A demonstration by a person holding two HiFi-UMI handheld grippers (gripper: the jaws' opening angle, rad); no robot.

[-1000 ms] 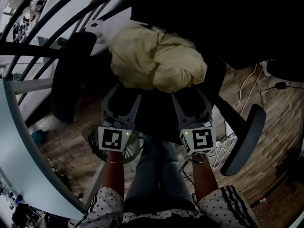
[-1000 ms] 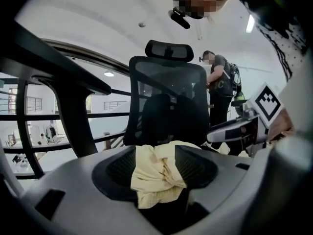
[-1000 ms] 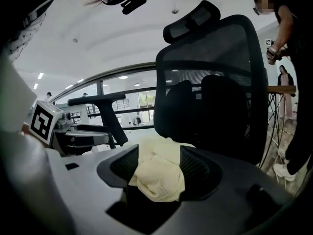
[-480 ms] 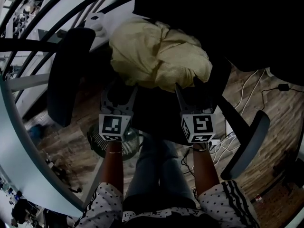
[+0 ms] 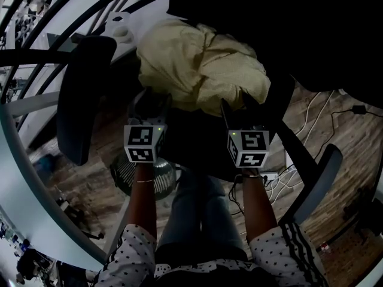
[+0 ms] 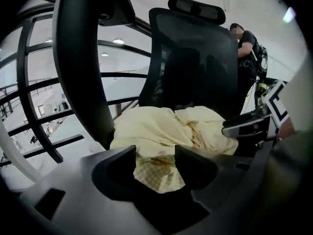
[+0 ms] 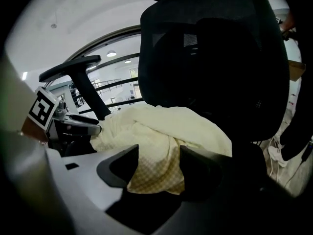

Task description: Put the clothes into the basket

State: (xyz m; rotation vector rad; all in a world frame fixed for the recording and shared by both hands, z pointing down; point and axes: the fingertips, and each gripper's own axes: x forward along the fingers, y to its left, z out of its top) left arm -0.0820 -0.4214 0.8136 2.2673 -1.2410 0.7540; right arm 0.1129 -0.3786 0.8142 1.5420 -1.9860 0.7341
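Cream garment (image 5: pixel 197 64) is heaped on the office chair seat (image 5: pixel 197 151), bulk toward the far side against the backrest (image 6: pixel 195 53). No basket in any view. Left gripper (image 6: pixel 155 155) has its jaws pinched on a thin checked fold at the near-left edge of the heap. Right gripper (image 7: pixel 159 156) is likewise closed on a hanging fold at the near-right edge. Risks as I read them: both bites are shallow edge grabs, so the fabric can slip out once the full weight comes on. The main mass sits far of both grips, so on lift it will likely unroll and hang low, then drag over the seat front. The left armrest (image 5: pixel 78 94) and right armrest (image 5: pixel 314 178) flank the heap closely, so a sideways swing could snag a trailing part. If it drops, it lands near the floor cables (image 5: pixel 278 181). With the basket unseen, the carry path can't be judged.
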